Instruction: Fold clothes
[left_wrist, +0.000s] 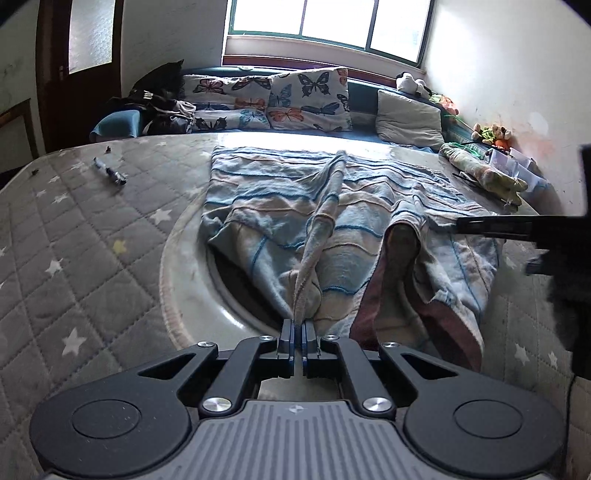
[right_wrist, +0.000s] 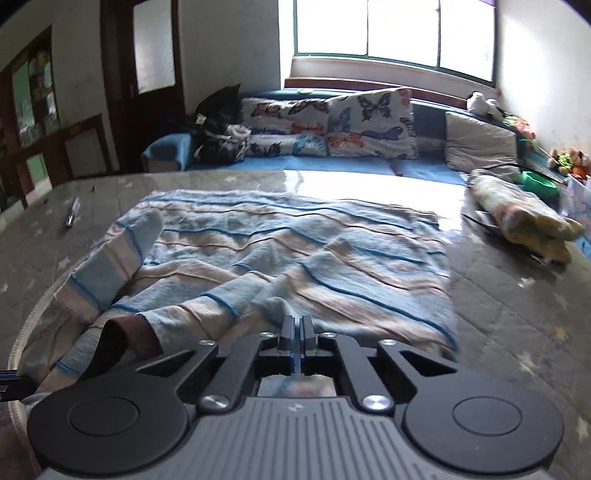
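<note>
A blue and beige striped knitted garment (left_wrist: 266, 192) (right_wrist: 295, 240) lies spread on a grey quilted cover with stars (left_wrist: 74, 240). Its dark red lining (left_wrist: 399, 258) shows at the near opening. My left gripper (left_wrist: 298, 325) is shut on a ridge of the fabric, which is pulled up in a taut fold running away from the jaws. My right gripper (right_wrist: 297, 325) is shut on the garment's near edge, with the fabric bunched up to its tips. In the left wrist view it reaches in from the right (left_wrist: 461, 223). A sleeve (right_wrist: 122, 251) lies folded over at the left.
A dark pen (left_wrist: 110, 173) lies on the cover at the far left. A rolled floral cloth (right_wrist: 524, 218) and a green bowl (right_wrist: 539, 182) sit at the far right. Butterfly pillows (left_wrist: 306, 99), a grey cushion (right_wrist: 480, 144) and plush toys (left_wrist: 491, 133) line the back under the window.
</note>
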